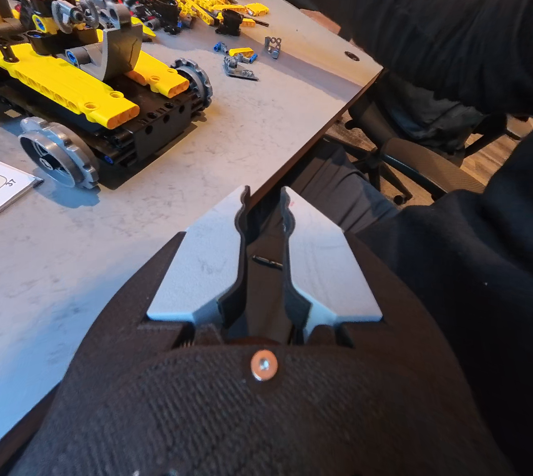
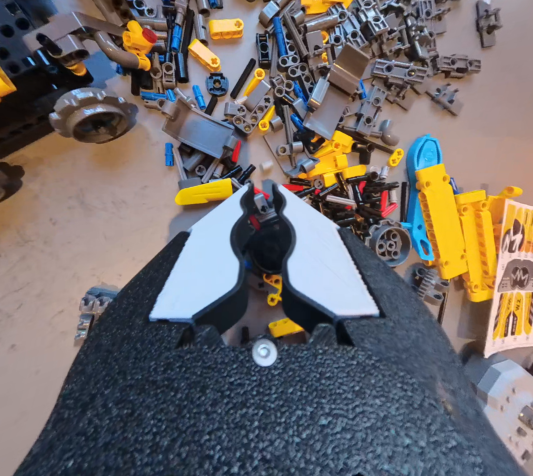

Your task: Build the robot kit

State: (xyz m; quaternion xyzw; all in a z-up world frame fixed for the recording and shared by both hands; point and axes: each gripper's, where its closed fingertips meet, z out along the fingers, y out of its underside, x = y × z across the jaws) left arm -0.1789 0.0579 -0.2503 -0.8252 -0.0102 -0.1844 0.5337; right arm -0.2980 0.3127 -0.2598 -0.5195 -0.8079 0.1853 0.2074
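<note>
While the left gripper [image 1: 265, 200] hangs over the near edge of the pale grey table [image 1: 178, 231], its white-and-black fingers [image 1: 207, 254] stand a narrow gap apart and pinch nothing; one tip lies over the tabletop, the other beyond the edge. The half-built yellow-and-black toy vehicle with grey toothed wheels [image 1: 95, 93] sits well ahead and to its left, long axis running away toward the upper left.

The right gripper [image 2: 261, 188] points down into the loose heap of grey, black, blue and yellow plastic building pieces [image 2: 302, 73]. Its fingers [image 2: 207, 254] are nearly closed, and a small grey connector piece [image 2: 259, 201] sits between the tips, seemingly pinched, though contact is hard to confirm. A yellow curved panel piece [image 2: 203, 191] lies just left of the tips, and a cluster of black and red pins [image 2: 354, 200] just right. The right gripper is by far the nearer to the heap. A printed sticker sheet [image 2: 513, 274] lies at the far right.
</note>
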